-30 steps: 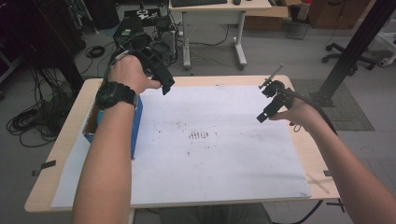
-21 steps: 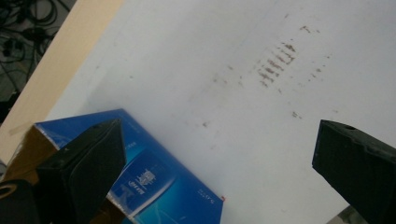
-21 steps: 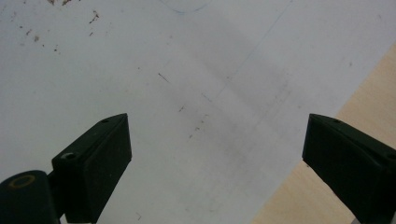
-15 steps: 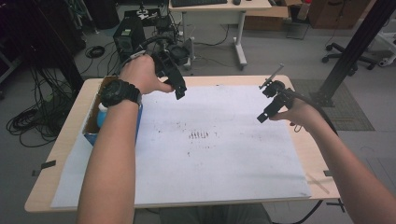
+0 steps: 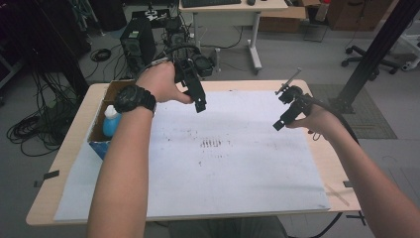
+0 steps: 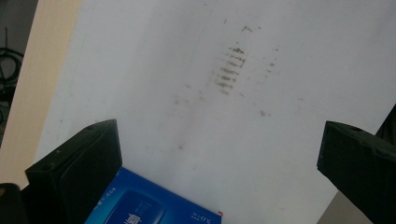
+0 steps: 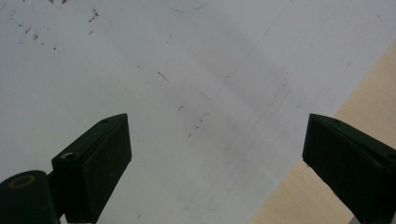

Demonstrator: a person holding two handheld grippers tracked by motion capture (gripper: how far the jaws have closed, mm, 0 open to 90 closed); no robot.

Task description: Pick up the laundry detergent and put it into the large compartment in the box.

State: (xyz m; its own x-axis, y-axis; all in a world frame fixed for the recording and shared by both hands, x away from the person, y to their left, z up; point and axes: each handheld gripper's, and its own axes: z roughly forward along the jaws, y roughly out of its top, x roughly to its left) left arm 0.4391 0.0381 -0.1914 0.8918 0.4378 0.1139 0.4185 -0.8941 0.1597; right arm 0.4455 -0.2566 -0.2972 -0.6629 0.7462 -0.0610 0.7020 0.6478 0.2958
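The cardboard box (image 5: 101,130) sits at the desk's (image 5: 74,144) left edge, a blue-capped bottle (image 5: 111,123) standing inside it. The bottle looks light, smooth plastic, likely slippery; a grip across its body below the cap seems safest. The left hand-held gripper (image 5: 200,105) hangs over the white sheet (image 5: 237,163) to the right of the box, jaws spread wide and empty; they have just been opening. Since the earlier frame it has moved rightward, away from the box. The right hand-held gripper (image 5: 278,126) hovers at the far right, jaws wide, holding nothing, unmoved.
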